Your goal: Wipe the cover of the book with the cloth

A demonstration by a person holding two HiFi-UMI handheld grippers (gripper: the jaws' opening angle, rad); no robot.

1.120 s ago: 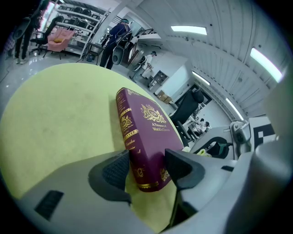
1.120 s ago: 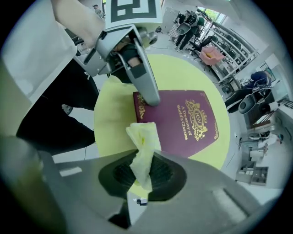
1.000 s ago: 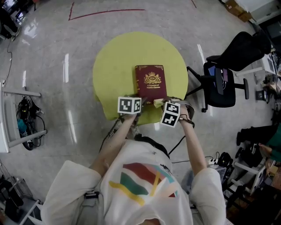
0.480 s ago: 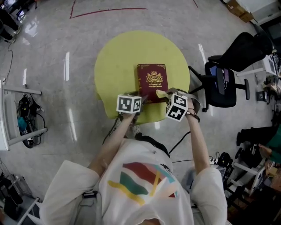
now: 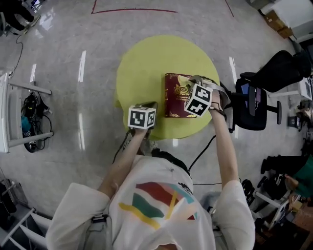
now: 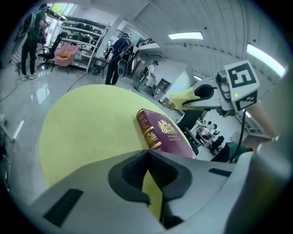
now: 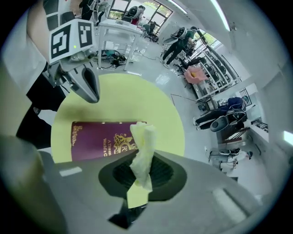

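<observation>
A maroon book (image 5: 174, 103) with a gold crest lies flat on the round yellow table (image 5: 142, 68), its spine to the left. My right gripper (image 5: 197, 82) hovers over the book's far right part, shut on a twisted pale-yellow cloth (image 7: 142, 148). The left gripper view shows that cloth (image 6: 182, 98) up in the air, clear of the book (image 6: 167, 135). My left gripper (image 5: 150, 105) sits left of the book near the table's front edge. Its jaws are closing, the tips (image 6: 147, 154) meeting with nothing between them.
A black office chair (image 5: 266, 73) stands close to the table's right side. A white rack (image 5: 14, 117) with cables is at the far left. A red tape line (image 5: 132, 10) marks the floor beyond the table. People (image 6: 116, 55) stand far off by shelves.
My right gripper lifted the cloth from the book's near edge and carried it to the far right part. My left gripper moved left, off the book.
</observation>
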